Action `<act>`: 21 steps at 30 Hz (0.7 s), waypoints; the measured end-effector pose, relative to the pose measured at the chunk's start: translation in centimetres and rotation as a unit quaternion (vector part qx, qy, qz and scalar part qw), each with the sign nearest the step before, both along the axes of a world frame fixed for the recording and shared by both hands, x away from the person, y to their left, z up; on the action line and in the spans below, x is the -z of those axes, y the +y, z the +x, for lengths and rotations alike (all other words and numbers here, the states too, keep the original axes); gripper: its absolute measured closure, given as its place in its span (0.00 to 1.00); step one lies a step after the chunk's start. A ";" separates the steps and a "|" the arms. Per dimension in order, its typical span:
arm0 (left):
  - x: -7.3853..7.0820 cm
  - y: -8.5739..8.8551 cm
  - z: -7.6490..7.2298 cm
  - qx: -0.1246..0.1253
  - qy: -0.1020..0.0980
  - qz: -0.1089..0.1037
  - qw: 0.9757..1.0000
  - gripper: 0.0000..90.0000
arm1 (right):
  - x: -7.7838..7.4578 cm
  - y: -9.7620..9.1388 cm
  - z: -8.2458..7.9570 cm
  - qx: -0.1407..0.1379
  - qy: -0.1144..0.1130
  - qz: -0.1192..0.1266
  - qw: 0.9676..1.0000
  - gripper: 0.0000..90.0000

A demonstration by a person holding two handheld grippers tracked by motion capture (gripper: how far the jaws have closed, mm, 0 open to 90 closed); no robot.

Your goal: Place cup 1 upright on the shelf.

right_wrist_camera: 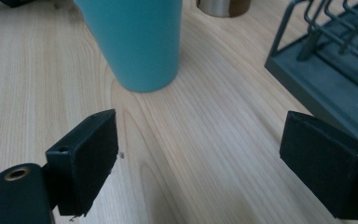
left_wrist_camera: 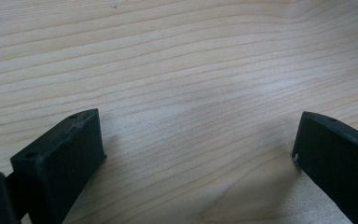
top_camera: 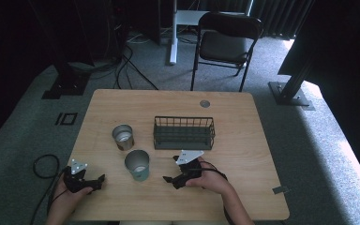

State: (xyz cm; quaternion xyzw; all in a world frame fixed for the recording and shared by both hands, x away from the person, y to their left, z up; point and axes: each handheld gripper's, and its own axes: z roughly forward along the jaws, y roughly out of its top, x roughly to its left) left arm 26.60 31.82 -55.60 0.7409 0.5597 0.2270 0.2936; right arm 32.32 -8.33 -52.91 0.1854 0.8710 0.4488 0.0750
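Observation:
A teal cup (top_camera: pixel 137 164) stands upright near the table's front middle; the right gripper view has it close ahead as a teal cup (right_wrist_camera: pixel 135 39). Behind and left of it stands a metal cup (top_camera: pixel 123 137), whose base shows as a metal cup (right_wrist_camera: pixel 223 6). A dark wire rack (top_camera: pixel 183 133) sits at the table's middle, and the wire rack (right_wrist_camera: pixel 326 65) lies to the right in the right gripper view. My right gripper (top_camera: pixel 170 174) is open, just right of the teal cup. My left gripper (top_camera: pixel 98 183) is open over bare wood at the front left.
The wooden table (top_camera: pixel 243 140) has a round grommet (top_camera: pixel 205 103) near its far edge. Beyond it stand a black folding chair (top_camera: pixel 225 42), a white desk leg (top_camera: pixel 173 33) and floor cables (top_camera: pixel 122 70). A cable loop (top_camera: pixel 44 166) lies on the carpet at left.

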 end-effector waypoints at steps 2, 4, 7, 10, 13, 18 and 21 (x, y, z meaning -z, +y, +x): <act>0.0 0.0 0.0 0.000 0.000 0.000 1.000 0.03 | 0.0 0.1 0.0 -0.001 0.001 0.001 1.000 0.12; 0.0 0.0 0.0 0.000 0.000 0.000 1.000 0.03 | -0.1 0.3 0.0 -0.002 0.000 0.003 1.000 0.12; 0.0 0.0 0.0 0.000 0.000 0.000 1.000 0.03 | -0.3 1.1 0.0 -0.011 -0.004 0.009 1.000 0.12; 0.0 0.0 0.0 0.000 0.000 0.000 1.000 0.03 | -0.4 1.5 0.0 -0.017 -0.003 0.013 1.000 0.12; 0.0 0.0 0.0 0.000 0.000 0.000 1.000 0.03 | -0.5 2.3 -0.1 -0.028 -0.005 0.019 0.999 0.12; 0.0 0.0 0.0 0.000 0.000 0.000 1.000 0.03 | -0.7 3.1 0.0 -0.033 -0.011 0.020 0.999 0.12; 0.0 0.0 0.0 0.000 0.000 0.000 1.000 0.03 | -1.0 4.0 0.0 -0.044 -0.014 0.033 0.998 0.12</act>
